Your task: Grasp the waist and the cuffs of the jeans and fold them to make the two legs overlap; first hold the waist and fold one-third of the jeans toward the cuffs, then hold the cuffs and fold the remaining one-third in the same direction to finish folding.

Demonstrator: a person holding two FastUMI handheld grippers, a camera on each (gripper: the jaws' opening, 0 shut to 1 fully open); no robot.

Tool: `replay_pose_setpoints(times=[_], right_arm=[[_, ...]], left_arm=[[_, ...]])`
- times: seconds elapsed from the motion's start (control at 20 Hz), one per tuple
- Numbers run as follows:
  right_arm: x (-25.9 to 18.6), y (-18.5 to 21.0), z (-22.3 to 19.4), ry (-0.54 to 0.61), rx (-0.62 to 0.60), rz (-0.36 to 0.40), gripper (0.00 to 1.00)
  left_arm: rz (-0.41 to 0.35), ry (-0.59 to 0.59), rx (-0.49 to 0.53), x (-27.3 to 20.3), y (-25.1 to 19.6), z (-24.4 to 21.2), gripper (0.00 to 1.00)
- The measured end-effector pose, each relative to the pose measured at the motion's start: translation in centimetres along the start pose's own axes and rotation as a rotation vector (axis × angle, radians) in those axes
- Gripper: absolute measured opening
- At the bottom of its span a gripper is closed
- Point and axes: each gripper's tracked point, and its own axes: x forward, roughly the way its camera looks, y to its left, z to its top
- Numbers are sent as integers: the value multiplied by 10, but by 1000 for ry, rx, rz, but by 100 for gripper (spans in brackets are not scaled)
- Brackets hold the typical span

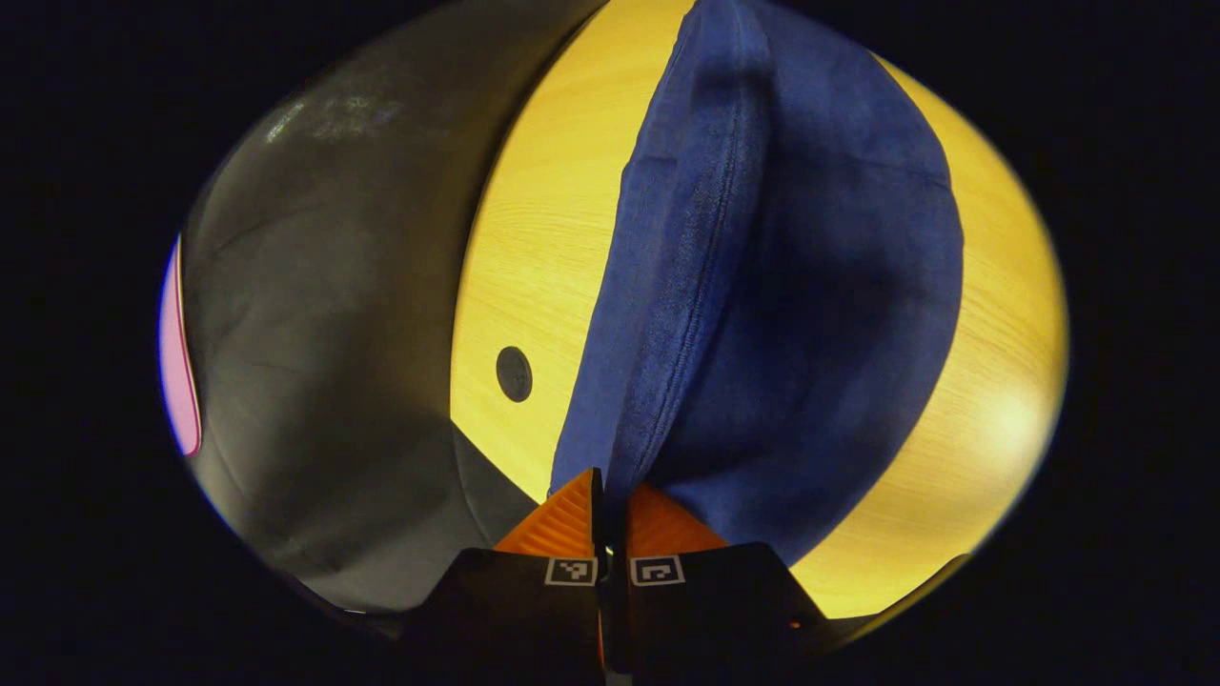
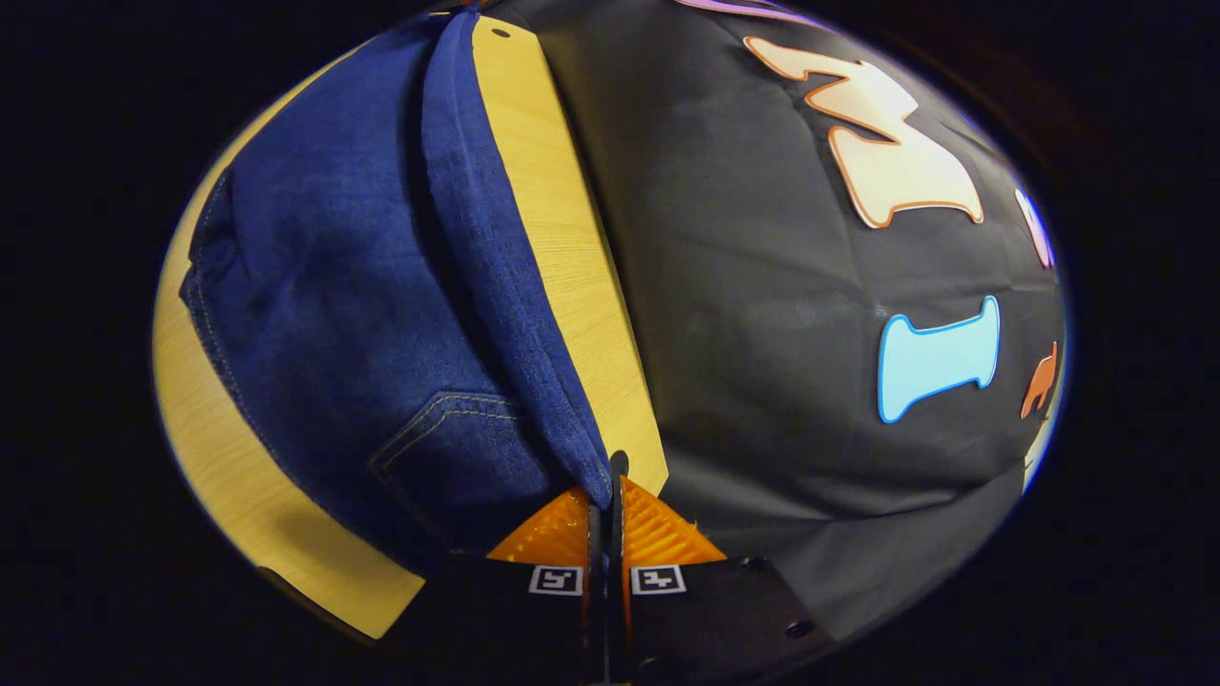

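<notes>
Jeans (image 1: 762,286) hang lifted over the wooden worktop (image 1: 534,248), bare wood on both sides of the cloth. Worktop edge meets the booth's black wall (image 2: 782,286). Left claw (image 1: 610,495) pinched tight on a denim fold. Right claw (image 2: 606,500) likewise clamps a denim edge beside a back pocket (image 2: 457,448).

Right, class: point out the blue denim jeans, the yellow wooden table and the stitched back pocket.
blue denim jeans (image 1: 762,286), left gripper view, the folded leg.
yellow wooden table (image 1: 534,238), left gripper view, bare top.
stitched back pocket (image 2: 457,448), right gripper view, its middle.
</notes>
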Motion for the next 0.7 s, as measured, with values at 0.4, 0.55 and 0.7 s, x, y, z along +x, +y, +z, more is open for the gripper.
replay_pose_setpoints(times=[0.4, 0.55, 0.7], right_arm=[[-18, -41, -43, 82, 363, -131, 100], [-51, -59, -47, 41, 453, -215, 100], [-84, -77, -51, -27, 605, -274, 100]], left_arm=[[68, -29, -253, -8, -15, -24, 94], [165, -87, -512, -35, -10, -24, 94], [260, -187, -731, -81, -3, -10, 94]])
